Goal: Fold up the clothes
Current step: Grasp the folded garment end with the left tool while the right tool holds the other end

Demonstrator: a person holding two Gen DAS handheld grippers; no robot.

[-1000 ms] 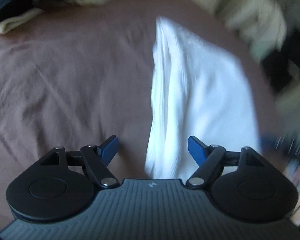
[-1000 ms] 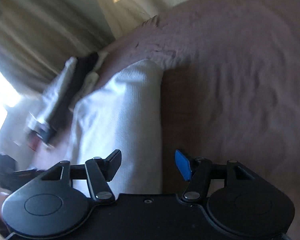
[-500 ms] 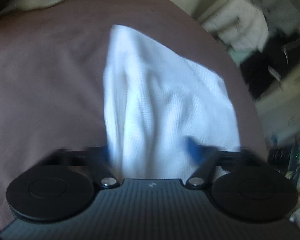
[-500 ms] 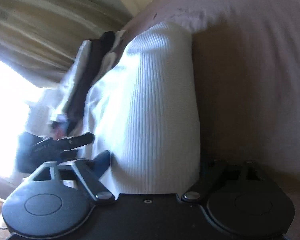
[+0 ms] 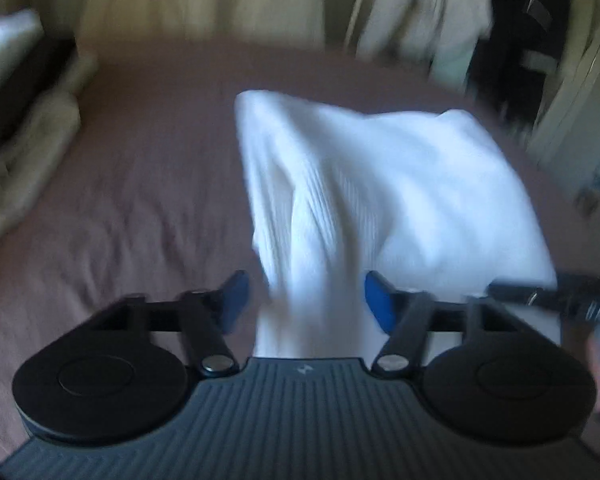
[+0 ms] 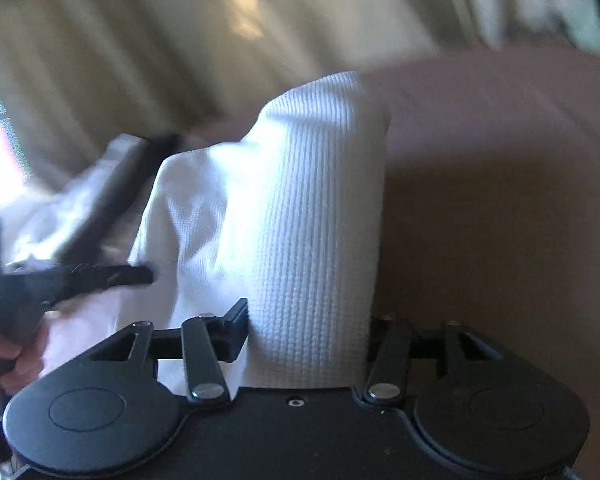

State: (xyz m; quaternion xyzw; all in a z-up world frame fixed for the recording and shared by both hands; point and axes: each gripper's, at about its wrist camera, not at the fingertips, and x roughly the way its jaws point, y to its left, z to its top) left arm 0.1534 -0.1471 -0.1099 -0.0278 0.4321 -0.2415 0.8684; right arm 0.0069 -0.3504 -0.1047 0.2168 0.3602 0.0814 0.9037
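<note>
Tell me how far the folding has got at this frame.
Done: the white garment looks already narrowed into a long panel on the brown bed cover. In hand: the left gripper and right gripper each have its near edge between their fingers, seemingly lifted. Left: carrying that edge over to finish. Blur hides whether either grip has closed.

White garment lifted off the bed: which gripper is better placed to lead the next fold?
Probably the right gripper: the white garment fills its gap fully. The left gripper has visible space on both sides of the cloth, so its hold looks less sure above the brown bedsheet.
</note>
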